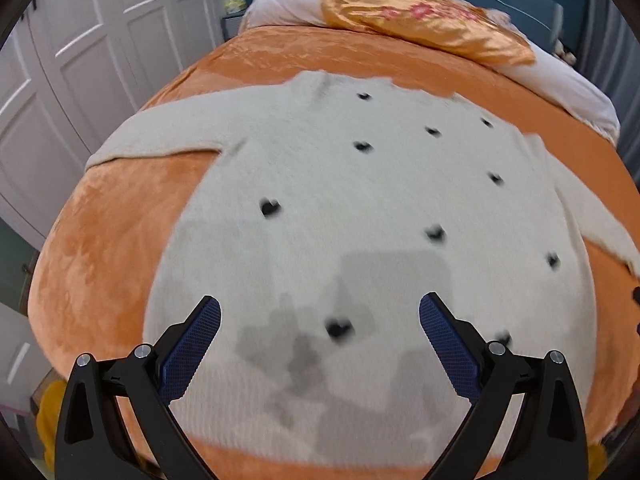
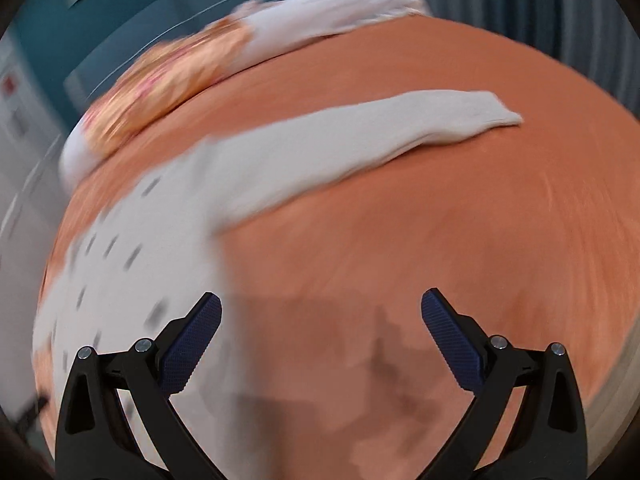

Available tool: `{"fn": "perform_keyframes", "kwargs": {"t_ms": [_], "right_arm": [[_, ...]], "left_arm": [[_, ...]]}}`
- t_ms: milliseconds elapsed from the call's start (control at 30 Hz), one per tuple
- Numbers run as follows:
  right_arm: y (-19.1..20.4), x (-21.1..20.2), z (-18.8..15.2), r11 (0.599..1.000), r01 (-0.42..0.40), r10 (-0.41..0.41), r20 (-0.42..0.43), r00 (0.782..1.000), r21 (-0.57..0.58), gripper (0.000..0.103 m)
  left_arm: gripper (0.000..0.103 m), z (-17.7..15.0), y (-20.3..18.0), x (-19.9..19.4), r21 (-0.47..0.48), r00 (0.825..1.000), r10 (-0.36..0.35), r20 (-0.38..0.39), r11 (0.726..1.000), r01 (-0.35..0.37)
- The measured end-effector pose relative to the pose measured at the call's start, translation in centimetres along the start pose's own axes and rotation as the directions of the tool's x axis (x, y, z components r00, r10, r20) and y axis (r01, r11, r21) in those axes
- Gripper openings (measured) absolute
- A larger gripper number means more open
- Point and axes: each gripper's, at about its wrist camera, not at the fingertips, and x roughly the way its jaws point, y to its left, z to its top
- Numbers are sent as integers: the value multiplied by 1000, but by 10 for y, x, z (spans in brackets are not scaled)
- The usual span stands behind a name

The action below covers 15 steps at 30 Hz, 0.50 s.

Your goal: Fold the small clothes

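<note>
A cream sweater with small black heart marks lies spread flat on an orange blanket, both sleeves stretched out sideways. My left gripper hovers open above the sweater's lower body, nothing between its blue pads. In the right wrist view, which is motion-blurred, the sweater body fills the left side and one sleeve reaches out to the upper right. My right gripper is open over bare orange blanket, just right of the sweater's side edge, holding nothing.
White pillows and an orange flowered cover lie at the head of the bed. White panelled wardrobe doors stand along the left. A teal wall is behind the bed. Something yellow sits low at the left.
</note>
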Motion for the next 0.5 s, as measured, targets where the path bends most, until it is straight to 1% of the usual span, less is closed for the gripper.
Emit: {"fn": "perform_keyframes", "kwargs": {"t_ms": [33, 67, 100, 167, 233, 300, 333, 367, 400, 433, 467, 500], "right_arm": [[-19, 13, 20, 999, 14, -14, 7, 1000, 45, 98], [-31, 21, 32, 997, 28, -29, 18, 999, 78, 98], [-51, 35, 53, 991, 47, -51, 29, 998, 128, 98], [-73, 53, 77, 980, 54, -62, 37, 997, 189, 97], [-98, 75, 100, 960, 73, -84, 31, 996, 271, 91], [-113, 91, 111, 932, 68, -80, 20, 997, 356, 61], [-114, 95, 113, 923, 55, -69, 22, 997, 381, 55], [-113, 100, 117, 917, 37, -52, 26, 998, 397, 35], [-106, 103, 122, 920, 30, -43, 24, 999, 390, 11], [-90, 105, 132, 932, 16, -29, 31, 999, 362, 11], [-74, 100, 142, 944, -9, -14, 67, 998, 329, 10], [-37, 87, 153, 965, -75, 44, 128, 991, 250, 10]], "left_arm": [[97, 7, 5, 5, -11, 1000, 16, 4, 1000, -16], [97, 15, 11, 10, -27, 999, 32, 12, 999, -32], [97, 22, 16, 14, -40, 999, 38, 16, 999, -37], [97, 34, 24, 23, -66, 999, 49, 17, 997, -48], [97, 44, 30, 32, -82, 998, 61, 20, 995, -59], [97, 52, 31, 40, -87, 998, 65, 23, 994, -63], [97, 54, 32, 42, -88, 997, 68, 26, 994, -66], [96, 58, 31, 45, -86, 997, 70, 33, 994, -66], [94, 61, 30, 48, -82, 997, 68, 36, 995, -65], [88, 66, 29, 51, -76, 998, 60, 35, 995, -57], [87, 69, 29, 53, -75, 998, 54, 33, 996, -52], [86, 73, 29, 55, -76, 999, 43, 33, 996, -41]]}}
